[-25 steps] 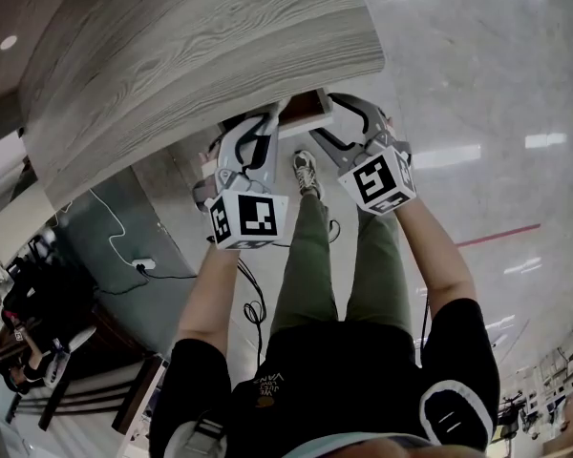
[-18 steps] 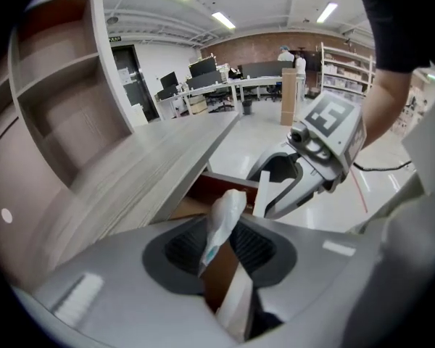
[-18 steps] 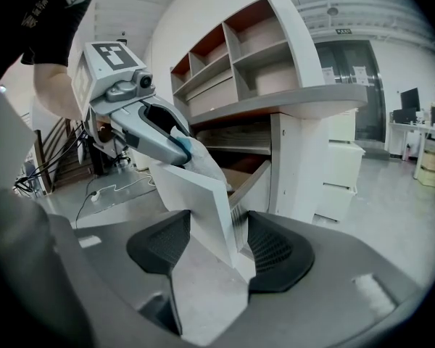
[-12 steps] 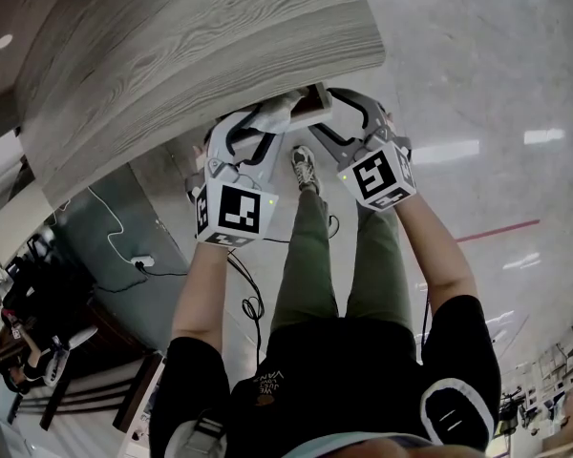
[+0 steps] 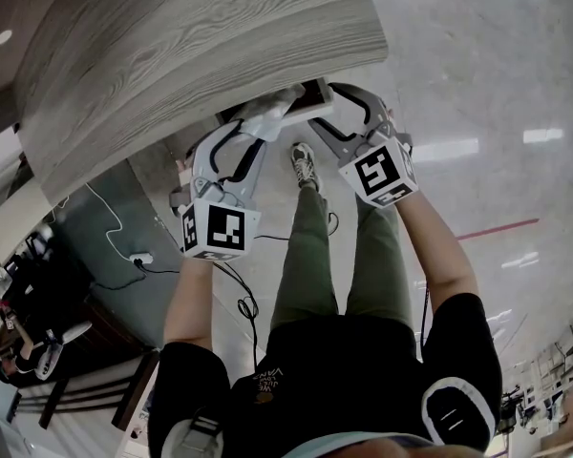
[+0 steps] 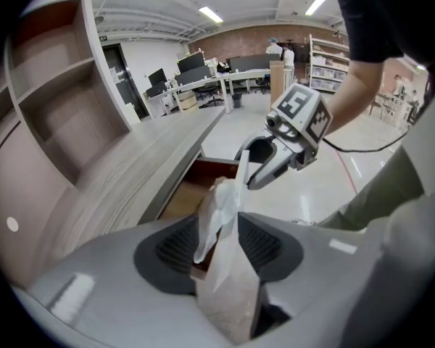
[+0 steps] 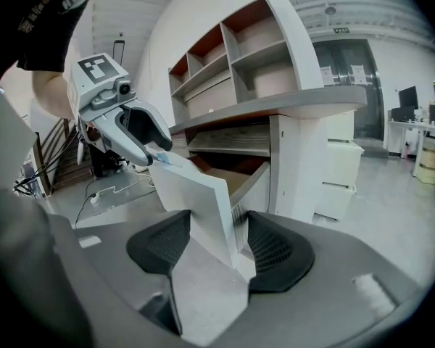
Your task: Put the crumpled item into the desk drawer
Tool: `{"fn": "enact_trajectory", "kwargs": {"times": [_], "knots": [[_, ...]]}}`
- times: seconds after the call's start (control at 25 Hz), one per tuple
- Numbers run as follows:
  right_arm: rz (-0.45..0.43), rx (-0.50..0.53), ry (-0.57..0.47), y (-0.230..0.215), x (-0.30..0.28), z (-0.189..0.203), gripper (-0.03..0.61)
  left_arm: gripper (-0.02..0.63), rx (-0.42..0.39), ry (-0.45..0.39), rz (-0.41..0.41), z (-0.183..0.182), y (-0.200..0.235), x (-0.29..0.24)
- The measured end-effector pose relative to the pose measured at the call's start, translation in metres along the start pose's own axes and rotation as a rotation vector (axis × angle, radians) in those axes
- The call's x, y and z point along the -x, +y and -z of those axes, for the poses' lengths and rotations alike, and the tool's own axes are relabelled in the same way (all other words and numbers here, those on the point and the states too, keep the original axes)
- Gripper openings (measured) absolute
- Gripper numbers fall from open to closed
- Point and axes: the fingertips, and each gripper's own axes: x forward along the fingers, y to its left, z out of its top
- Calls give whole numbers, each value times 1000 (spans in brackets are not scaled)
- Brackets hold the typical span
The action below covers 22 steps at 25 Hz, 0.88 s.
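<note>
currently the crumpled item (image 6: 221,220), a white piece of paper or thin film, stands upright between the pads of the left gripper (image 6: 222,251), just over the front edge of the open drawer (image 6: 192,188). the left jaws have just been opening and now stand wide. the pads do not appear to press on the item, though it fills most of the gap. whether its lower end already rests in the drawer or hangs on a pad cannot be settled from these views. the right gripper (image 7: 219,251) is closed on the drawer front (image 7: 196,198), a white board clamped between its pads, and holds the drawer pulled out from under the desk (image 5: 201,46).

step in hand: release of the item into the drawer. judged from the wide jaws, the release is made but the drop is not confirmed.

next move, as a judgement:
- withdraw the left gripper up and back along its own axis, jaws left wide, so that no pad drags the item out over the drawer front.
- check that the item lies below the top edge of the drawer front.
- risk: the light item may cling to a pad.
</note>
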Motion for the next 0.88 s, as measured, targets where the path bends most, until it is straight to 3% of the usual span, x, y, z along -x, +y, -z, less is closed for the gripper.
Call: {"fn": "enact_trajectory", "kwargs": {"times": [0.32,0.48,0.68,0.88], "knots": [[5,-1,3,-1,0,0,222,176,42,-70,17,-6,-1,22],[9,-1,5,-1,0,-1,223,123,78,-111,14,-15,-1,24],[12,2,8,-1,-1,-3,223,54,89,-116,36,-19,-3,17],[13,5,6,-3,1,-4,224,54,90,-93,66,-22,-10,1]]}}
